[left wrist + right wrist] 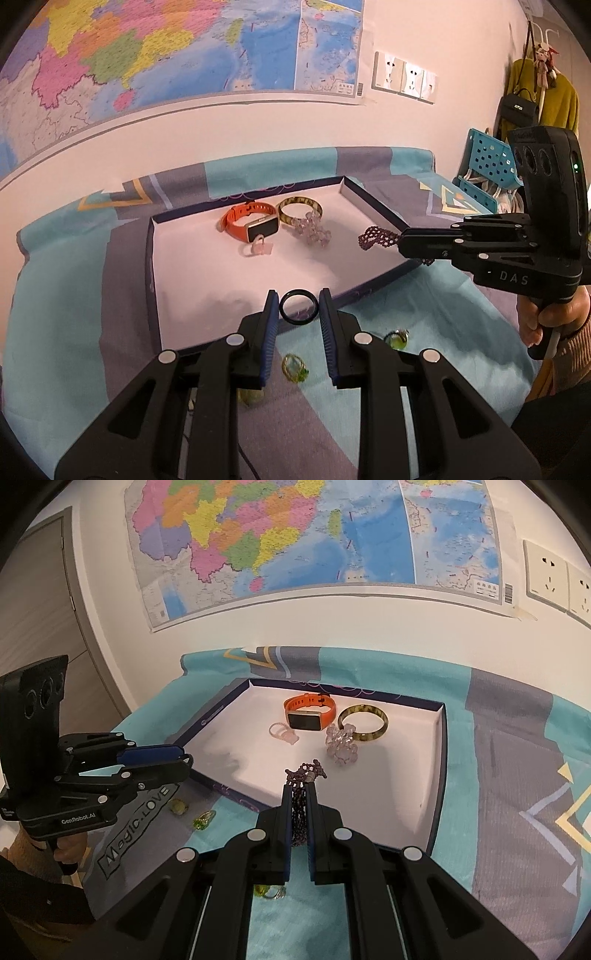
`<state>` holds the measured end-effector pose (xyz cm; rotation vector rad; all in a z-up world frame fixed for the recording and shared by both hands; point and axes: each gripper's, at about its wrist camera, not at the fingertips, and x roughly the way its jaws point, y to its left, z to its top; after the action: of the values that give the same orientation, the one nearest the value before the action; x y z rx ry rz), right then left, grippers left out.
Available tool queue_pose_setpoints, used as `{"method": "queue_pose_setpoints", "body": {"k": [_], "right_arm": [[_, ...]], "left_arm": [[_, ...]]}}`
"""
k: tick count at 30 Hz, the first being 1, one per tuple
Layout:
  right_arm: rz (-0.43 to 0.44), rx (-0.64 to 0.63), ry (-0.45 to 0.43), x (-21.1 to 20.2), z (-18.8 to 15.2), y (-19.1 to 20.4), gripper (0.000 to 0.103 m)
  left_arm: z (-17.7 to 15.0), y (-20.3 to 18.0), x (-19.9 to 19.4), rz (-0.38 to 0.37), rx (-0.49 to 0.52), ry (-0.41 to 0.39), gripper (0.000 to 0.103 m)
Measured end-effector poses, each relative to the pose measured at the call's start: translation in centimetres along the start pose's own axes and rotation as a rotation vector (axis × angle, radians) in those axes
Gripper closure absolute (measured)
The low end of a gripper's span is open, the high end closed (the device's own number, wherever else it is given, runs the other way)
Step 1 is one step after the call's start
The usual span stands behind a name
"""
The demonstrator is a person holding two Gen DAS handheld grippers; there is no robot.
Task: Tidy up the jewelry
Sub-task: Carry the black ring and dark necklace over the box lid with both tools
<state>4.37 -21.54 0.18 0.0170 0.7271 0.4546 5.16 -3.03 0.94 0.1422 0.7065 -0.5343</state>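
A white box lid tray [177,258] [406,775] holds an orange watch [247,221] [308,710], a yellow-brown bangle [299,208] [364,722], a clear bead bracelet [312,229] [341,746] and a small pink ring [256,249] [282,733]. My left gripper [298,302] [186,760] is shut on a black ring [298,306] above the tray's near edge. My right gripper [299,794] [400,240] is shut on a purple beaded bracelet [301,775] [376,238] over the tray's right side.
Green-stone rings [293,367] [397,338] [203,819] [179,806] lie on the teal and grey cloth [74,314] in front of the tray. A map hangs on the wall [166,55]. A blue basket [487,158] stands at the right.
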Motion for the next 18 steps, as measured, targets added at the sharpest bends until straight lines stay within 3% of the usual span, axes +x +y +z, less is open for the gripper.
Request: {"method": "queue_pose_setpoints", "body": {"k": [18], "right_arm": [[-0.013,-0.027,0.019,2.3,1.8,-0.2,0.098]], "left_arm": [[2.2,0.0,2.2,0.018,0.016,0.0,0.08]]}}
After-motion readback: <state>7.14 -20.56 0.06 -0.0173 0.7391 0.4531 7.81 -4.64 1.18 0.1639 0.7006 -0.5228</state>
